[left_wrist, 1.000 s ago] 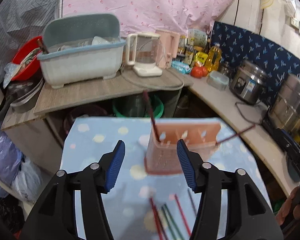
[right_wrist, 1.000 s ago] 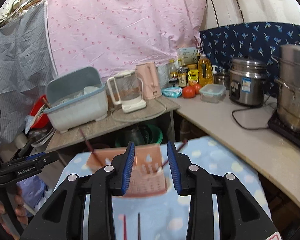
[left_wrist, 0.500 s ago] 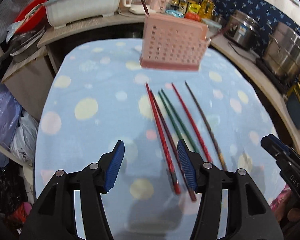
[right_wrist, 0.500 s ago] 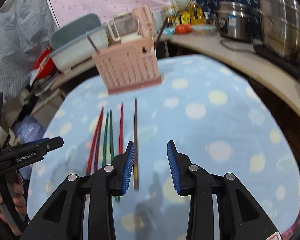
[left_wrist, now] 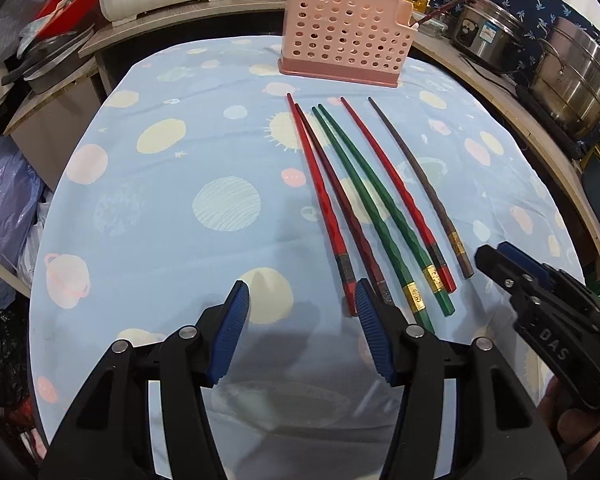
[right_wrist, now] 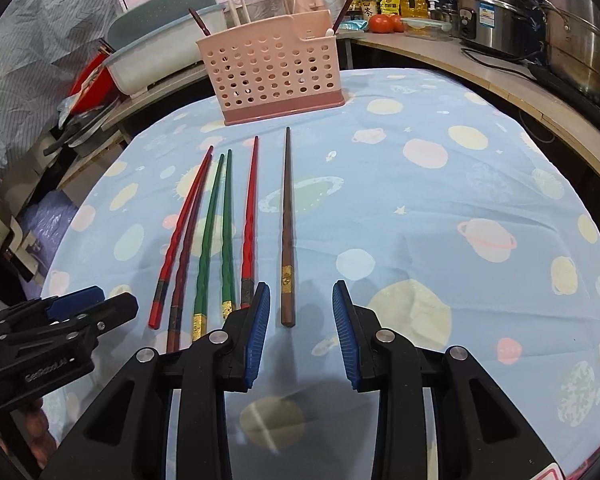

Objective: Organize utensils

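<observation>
Several chopsticks lie side by side on the blue planet-print tablecloth (left_wrist: 160, 208): red (left_wrist: 318, 200), dark red (left_wrist: 340, 208), two green (left_wrist: 374, 208), another red (left_wrist: 396, 192) and a brown one (left_wrist: 420, 188). A pink perforated utensil basket (left_wrist: 344, 40) stands beyond their tips and holds two dark sticks. My left gripper (left_wrist: 300, 312) is open and empty, near the thick ends of the left red pair. My right gripper (right_wrist: 300, 312) is open and empty, its jaws either side of the brown chopstick's (right_wrist: 287, 232) thick end. The basket also shows in the right wrist view (right_wrist: 276, 72).
A wooden counter behind the table holds a dish tub (right_wrist: 160, 52), a kettle (right_wrist: 260, 4), bottles, tomatoes (right_wrist: 384, 22) and steel pots (right_wrist: 572, 32). Pans and a red bowl (left_wrist: 56, 12) sit at the left. The table edge drops off on the left.
Both grippers have tilted down and drawn back from the basket toward the near ends of the chopsticks. Both stayed open.
</observation>
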Demonstrator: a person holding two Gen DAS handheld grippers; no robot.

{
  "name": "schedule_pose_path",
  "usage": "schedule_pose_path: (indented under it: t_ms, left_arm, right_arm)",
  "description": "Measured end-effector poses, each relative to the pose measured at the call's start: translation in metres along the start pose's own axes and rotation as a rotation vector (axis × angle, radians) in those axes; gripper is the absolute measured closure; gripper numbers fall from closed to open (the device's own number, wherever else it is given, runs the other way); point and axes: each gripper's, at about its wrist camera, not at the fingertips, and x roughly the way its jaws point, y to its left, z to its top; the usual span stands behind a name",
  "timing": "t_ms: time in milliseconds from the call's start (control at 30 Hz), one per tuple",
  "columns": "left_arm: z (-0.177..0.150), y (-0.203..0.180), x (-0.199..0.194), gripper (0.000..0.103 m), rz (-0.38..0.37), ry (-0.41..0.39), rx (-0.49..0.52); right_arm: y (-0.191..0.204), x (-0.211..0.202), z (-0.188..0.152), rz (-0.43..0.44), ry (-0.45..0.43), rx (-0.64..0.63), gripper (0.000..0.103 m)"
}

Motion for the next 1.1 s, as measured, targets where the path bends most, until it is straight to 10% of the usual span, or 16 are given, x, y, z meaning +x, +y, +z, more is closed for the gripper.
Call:
schedule_pose_path:
  t_ms: [667,900,1100]
  left_arm:
    - [0.006,-0.016,0.025,0.054,0.034,-0.008,0.051]
    - [0.004,-0.012,0.022,0.093,0.014,-0.001,0.049]
    - [0.003,-0.007,0.017,0.095,-0.018,0.017,0.032]
  right_arm:
    - [0.002,0.022,0.000,-0.027,0.025,-0.024,0.093]
    - [0.002,0.020,-0.003,-0.020,0.024,-0.017,0.095]
    - [-0.001,0.010,-0.008,-0.008,0.017,-0.007,0.096]
